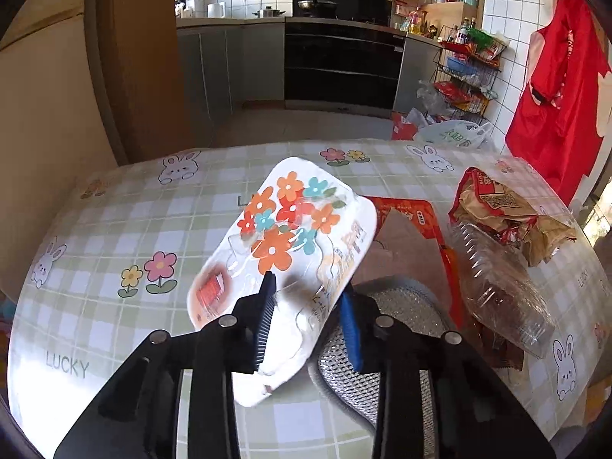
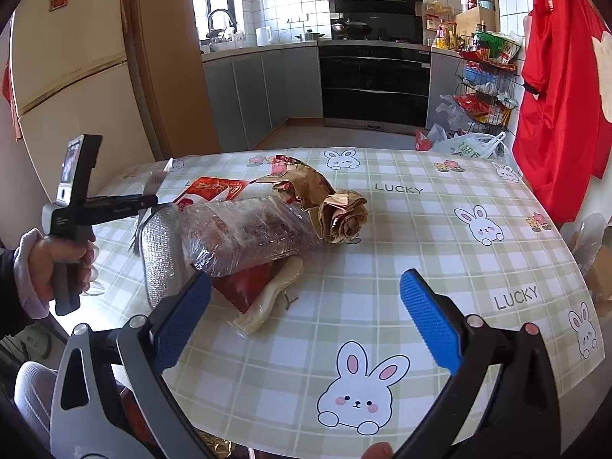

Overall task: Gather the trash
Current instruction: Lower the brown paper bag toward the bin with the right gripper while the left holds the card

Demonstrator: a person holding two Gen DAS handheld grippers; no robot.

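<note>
Left gripper: jaws clamped on a white flower-printed wrapper, raised over the table, long axis running up and away from the fingers. Right gripper: jaws wide apart, empty, near a clear plastic bottle. Tablecloth reads "LUCKY".

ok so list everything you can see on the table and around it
white flower-printed plastic wrapper: one, clamped in left tongs
clear crinkled plastic tray: one, table centre
crumpled brown paper bag: one, beside tray
red flat packet: one, behind wrapper
silver bubble-foil pouch: one, left of tray
green checked rabbit tablecloth: one, covers table
red hanging cloth: one, right wall
left tongs: one, black, blue pads, shut on wrapper
right tongs: one, open, empty
</note>
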